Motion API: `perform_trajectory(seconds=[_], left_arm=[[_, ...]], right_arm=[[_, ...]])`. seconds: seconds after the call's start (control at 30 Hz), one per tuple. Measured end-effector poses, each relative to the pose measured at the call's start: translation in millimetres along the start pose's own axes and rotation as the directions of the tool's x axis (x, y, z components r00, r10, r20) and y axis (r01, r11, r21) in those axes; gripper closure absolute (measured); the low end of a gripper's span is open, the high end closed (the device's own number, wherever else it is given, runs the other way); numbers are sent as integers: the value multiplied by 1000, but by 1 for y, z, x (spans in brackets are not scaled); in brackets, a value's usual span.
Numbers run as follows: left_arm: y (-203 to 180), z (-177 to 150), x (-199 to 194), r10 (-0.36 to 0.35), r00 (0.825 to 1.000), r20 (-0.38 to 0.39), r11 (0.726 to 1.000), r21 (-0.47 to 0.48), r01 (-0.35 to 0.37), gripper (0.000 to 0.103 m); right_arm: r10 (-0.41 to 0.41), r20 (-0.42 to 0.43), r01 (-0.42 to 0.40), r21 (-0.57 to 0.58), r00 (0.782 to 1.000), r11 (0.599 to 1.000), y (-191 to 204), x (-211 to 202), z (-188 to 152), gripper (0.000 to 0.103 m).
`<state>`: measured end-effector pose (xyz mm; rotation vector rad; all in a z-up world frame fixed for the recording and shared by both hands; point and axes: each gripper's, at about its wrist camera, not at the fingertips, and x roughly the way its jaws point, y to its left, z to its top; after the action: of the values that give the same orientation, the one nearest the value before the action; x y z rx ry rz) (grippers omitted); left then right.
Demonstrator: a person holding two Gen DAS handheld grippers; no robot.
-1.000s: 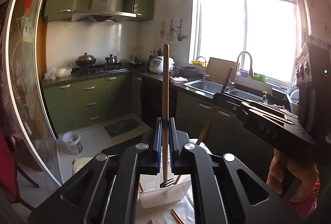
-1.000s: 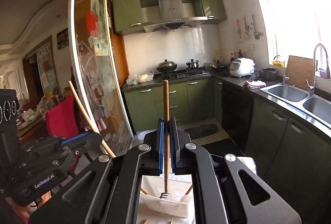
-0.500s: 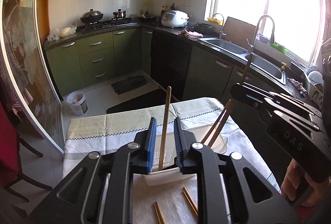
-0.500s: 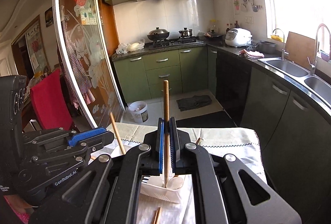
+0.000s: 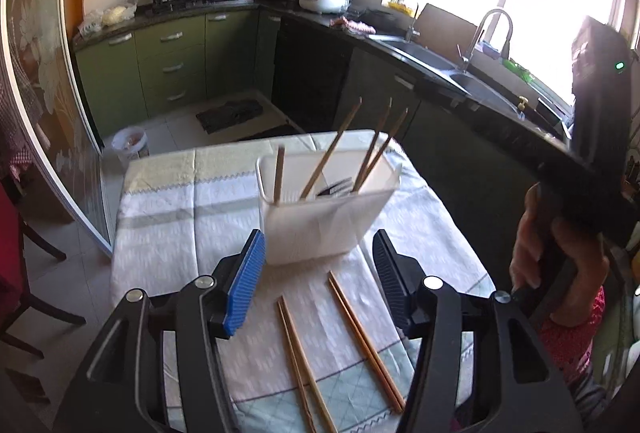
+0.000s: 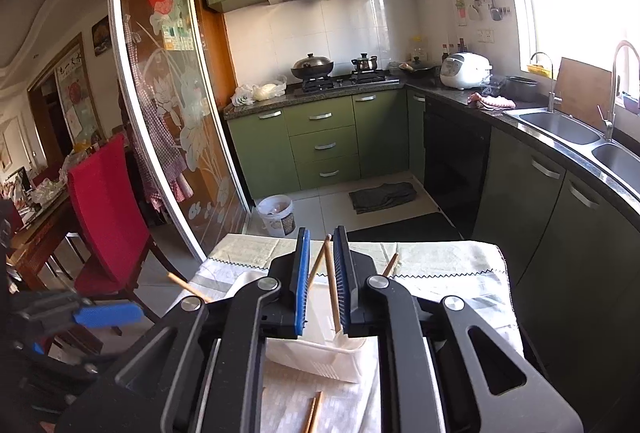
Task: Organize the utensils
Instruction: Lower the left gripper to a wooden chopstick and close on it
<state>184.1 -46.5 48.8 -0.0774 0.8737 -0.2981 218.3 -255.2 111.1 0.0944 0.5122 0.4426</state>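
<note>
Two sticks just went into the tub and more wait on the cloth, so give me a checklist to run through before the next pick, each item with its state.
1. Left gripper empty: ok, jaws opening, nothing between them.
2. Right gripper free of its chopstick: not ok, jaws only just opening, stick between them, leaning on one pad.
3. White tub upright on the tablecloth: ok.
4. Sticks in the tub stay inside: ok, four lean against its walls.
5. Loose chopsticks on the cloth within view: ok, two pairs lie in front of the tub.
6. Fork in the tub settled: cannot tell, mostly hidden.
</note>
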Motion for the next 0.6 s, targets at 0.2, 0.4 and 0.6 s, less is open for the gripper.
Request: perform_trajectory(seconds=[0.2,0.4,0.6], left_arm=[[22,-61,73,29,951,-308,999,-30,-41,48],[44,-98,122,50,885,-463,994,-66,-90,68],[40,-95,135,76,872,-484,993,-45,-112,68]], right_arm=[[25,46,-24,-6,999,1000,-4,-71,-39,69],[20,-8,-19,97,1000,995,-41,-108,-103,60],[36,-85,-15,233,996,972,-81,-108,-154,60]])
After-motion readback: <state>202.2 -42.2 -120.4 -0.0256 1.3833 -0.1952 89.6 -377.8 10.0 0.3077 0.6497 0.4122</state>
